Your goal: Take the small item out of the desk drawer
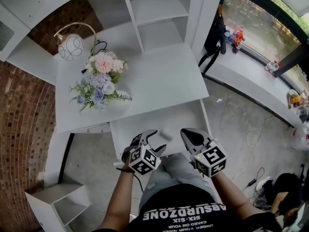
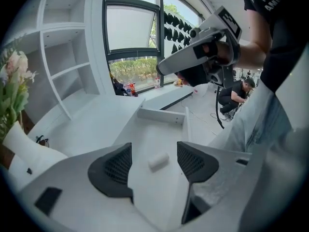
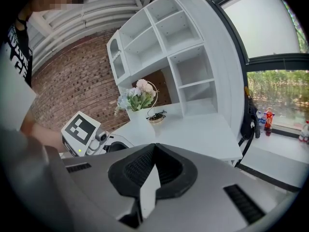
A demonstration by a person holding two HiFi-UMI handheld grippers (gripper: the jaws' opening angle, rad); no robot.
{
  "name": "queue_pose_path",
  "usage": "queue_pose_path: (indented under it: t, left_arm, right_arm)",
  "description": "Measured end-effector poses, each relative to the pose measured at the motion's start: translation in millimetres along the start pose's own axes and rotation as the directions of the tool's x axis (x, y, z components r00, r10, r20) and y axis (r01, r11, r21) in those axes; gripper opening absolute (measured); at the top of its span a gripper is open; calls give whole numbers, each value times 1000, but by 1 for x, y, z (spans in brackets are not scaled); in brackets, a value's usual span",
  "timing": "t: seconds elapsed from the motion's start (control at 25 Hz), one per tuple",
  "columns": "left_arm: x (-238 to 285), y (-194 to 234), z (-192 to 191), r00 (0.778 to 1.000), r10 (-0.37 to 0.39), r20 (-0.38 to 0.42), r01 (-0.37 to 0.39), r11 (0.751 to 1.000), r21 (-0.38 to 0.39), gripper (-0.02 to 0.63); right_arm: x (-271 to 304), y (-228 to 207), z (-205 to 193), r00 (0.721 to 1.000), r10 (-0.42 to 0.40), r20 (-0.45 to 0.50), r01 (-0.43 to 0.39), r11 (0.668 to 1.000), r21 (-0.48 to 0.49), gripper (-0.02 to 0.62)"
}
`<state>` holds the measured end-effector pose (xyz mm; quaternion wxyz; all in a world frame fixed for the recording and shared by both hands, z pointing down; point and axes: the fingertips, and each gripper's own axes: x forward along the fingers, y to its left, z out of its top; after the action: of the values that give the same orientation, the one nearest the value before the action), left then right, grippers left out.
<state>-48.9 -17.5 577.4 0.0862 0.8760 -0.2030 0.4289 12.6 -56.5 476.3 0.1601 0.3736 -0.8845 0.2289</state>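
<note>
One white desk (image 1: 164, 76) takes up most of the head view, with shelves rising along its back edge, a round lamp (image 1: 71, 46) at its back left corner and a vase of flowers (image 1: 99, 81) near its left edge. Under the front edge the drawer (image 1: 129, 132) is pulled fully out, its pale floor bare apart from one thing. The left tongs (image 1: 153, 142) hang over the front part of the drawer with the jaws spread wide and nothing held. The right tongs (image 1: 188, 134) sit just to the right of them with the jaws closed tip to tip on nothing. The small item (image 1: 166, 134), a short white block with rounded ends, lies loose on the drawer floor a little right of its middle and clear of every wall. In the left gripper view it shows framed between the two dark pads (image 2: 116, 167), lying slantwise and further down than they are, so no contact looks made yet. The step in hand seems to be the reach and grasp. To do it well, the left tongs should turn until the pads face the block's long sides. They should then drop straight down until the tips nearly meet the drawer floor and close gently, since so light a piece may skid or roll. The right tongs are best kept aside.
</note>
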Motion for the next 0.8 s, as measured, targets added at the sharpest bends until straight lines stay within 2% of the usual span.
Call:
queue_pose_path:
  t: [0.44, 0.68, 0.8]
  left_arm:
    - [36, 4, -16, 991, -59, -121, 73, 991, 108, 278]
    - [54, 5, -24, 979, -93, -180, 127, 974, 187, 278]
    - [62, 6, -26, 975, -107, -196, 147, 968, 202, 278]
  right_arm:
    - [10, -17, -2, 999, -26, -25, 26, 999, 25, -2]
    - [15, -27, -3, 998, -41, -36, 43, 998, 43, -2]
    - [18, -31, -3, 998, -45, -40, 47, 998, 45, -2]
